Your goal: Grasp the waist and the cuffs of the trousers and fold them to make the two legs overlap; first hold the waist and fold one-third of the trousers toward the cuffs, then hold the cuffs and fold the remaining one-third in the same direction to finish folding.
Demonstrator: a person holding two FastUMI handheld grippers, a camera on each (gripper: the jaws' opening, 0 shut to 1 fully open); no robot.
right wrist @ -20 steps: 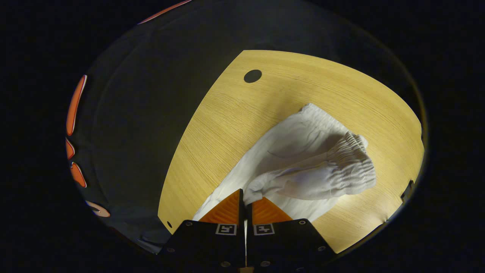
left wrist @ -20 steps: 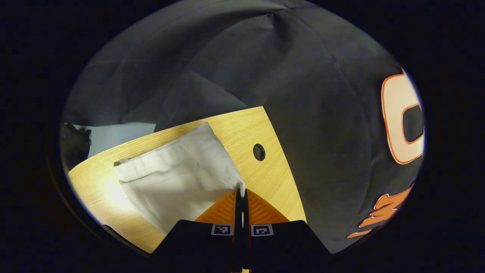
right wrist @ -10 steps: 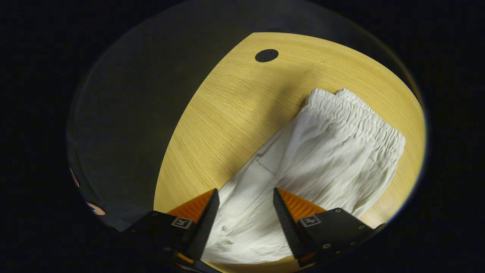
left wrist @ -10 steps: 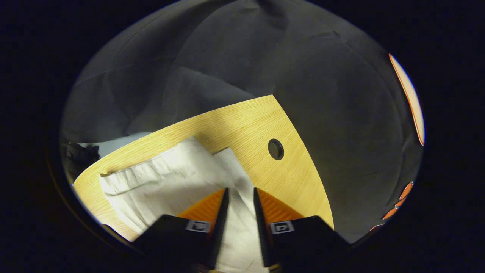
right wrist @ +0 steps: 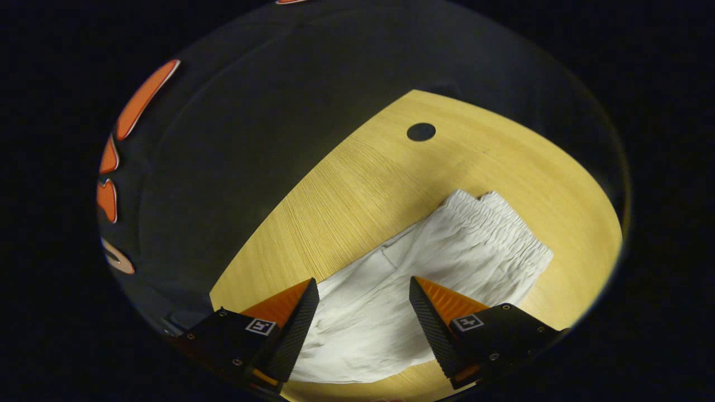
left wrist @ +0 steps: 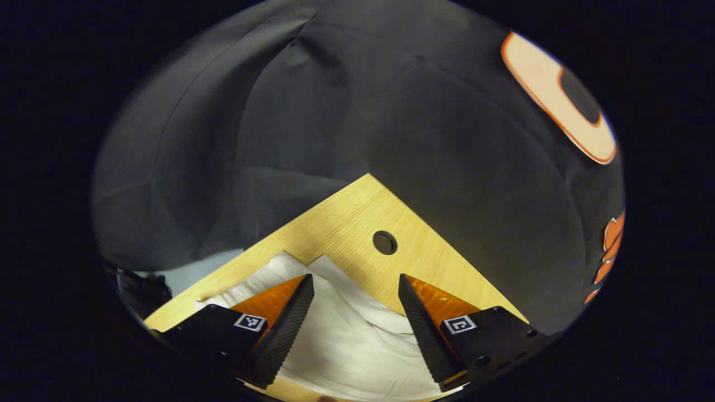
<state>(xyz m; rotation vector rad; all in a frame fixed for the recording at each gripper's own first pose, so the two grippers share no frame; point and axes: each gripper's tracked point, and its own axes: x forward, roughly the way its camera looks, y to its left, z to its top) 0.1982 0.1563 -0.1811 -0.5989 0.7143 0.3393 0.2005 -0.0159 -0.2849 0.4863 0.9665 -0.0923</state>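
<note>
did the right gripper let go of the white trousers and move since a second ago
Yes. The right gripper, shut on the white trousers a second ago, now stands open above them. It has drawn back: the round hole in the wooden table looks smaller than half a second ago.

Folded trousers point(right wrist: 435, 268) on table point(right wrist: 346, 190)

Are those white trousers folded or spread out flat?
Folded: the trousers lie doubled on the table, waistband on top.

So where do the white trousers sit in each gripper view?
Left gripper view: trousers at bottom centre, between the open jaws.
Right gripper view: trousers lower centre-right, elastic waist end farthest from the camera.
Shared landmark: the round hole in the wooden table, just beyond the cloth.
</note>
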